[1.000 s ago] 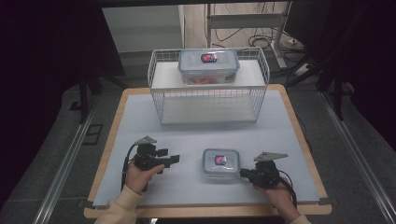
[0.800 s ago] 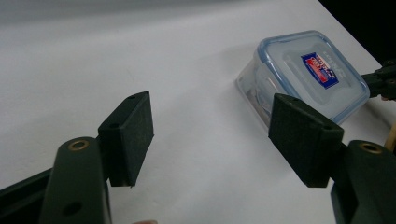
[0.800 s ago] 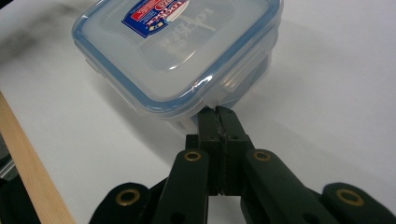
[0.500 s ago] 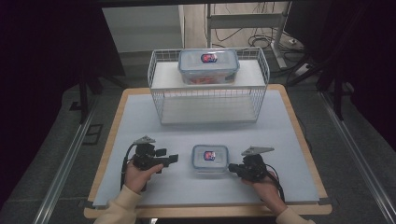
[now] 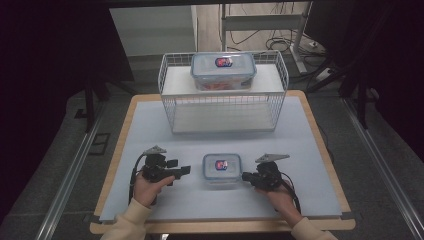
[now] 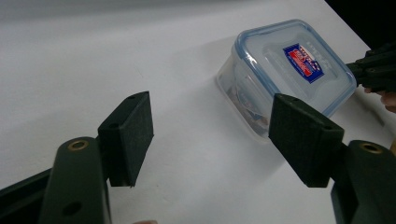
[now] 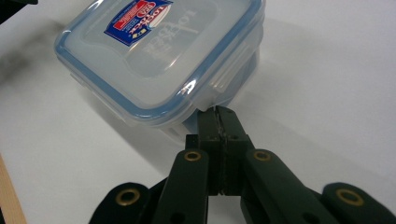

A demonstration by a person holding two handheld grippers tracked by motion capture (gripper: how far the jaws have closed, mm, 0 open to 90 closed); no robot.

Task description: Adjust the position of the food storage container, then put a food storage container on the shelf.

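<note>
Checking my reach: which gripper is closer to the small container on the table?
Right. The right gripper, jaws shut, touches the small container at its edge; the left gripper, jaws open, sits apart on its other side.

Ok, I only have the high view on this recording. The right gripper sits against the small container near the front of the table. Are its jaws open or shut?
Observer: Shut. In the right gripper view the right gripper has its pads pressed together, tips against the small container just under the lid's rim.
Operator: And the left one?
Observer: The left gripper is open, jaws wide apart and short of the container, touching nothing.
Operator: Is the lid on properly?
Observer: It sits flat on the tub, blue seal all around; the side flap near the right gripper lies down.
</note>
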